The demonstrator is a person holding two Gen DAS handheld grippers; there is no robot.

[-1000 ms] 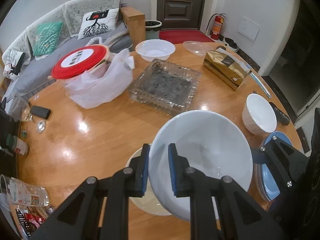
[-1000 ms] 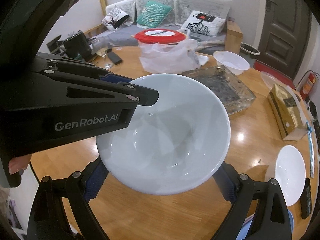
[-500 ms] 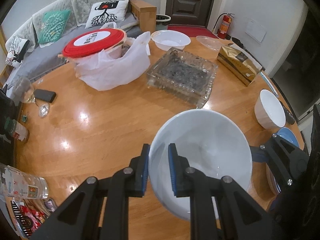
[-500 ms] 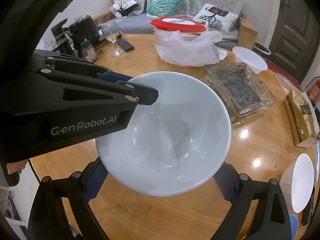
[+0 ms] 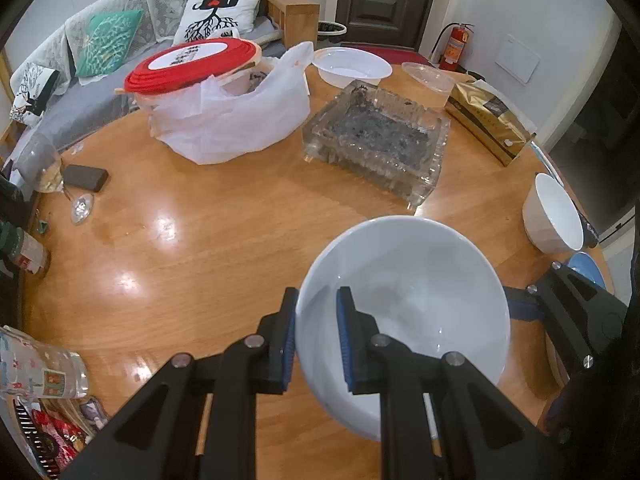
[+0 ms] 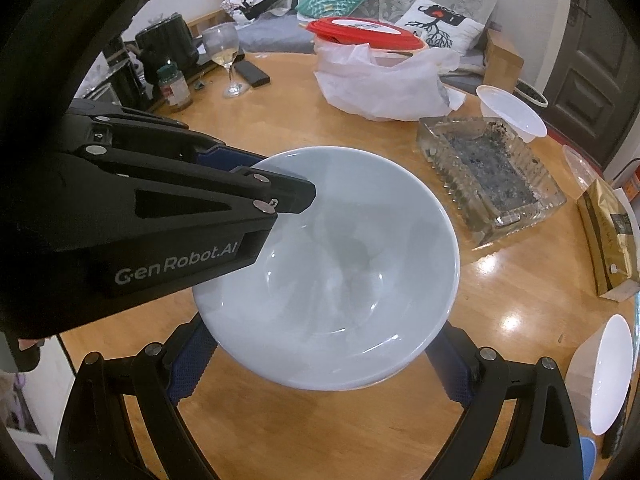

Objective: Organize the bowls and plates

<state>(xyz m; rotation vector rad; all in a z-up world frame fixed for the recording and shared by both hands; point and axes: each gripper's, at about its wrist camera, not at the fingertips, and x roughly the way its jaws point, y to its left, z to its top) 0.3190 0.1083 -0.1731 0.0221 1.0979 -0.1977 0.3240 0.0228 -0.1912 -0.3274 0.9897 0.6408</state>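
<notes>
Above the table [image 5: 224, 248], the bowl [image 5: 404, 292] is pinched at its near rim by the left gripper [image 5: 316, 336]; beneath, the right gripper [image 6: 320, 364] is spread wide, cradling it. It should be kept level toward the small bowl [image 5: 552, 216].

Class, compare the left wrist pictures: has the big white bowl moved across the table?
Yes. The big white bowl, clamped in the left gripper, has moved farther from the blue plates, toward the glass tray.
</notes>
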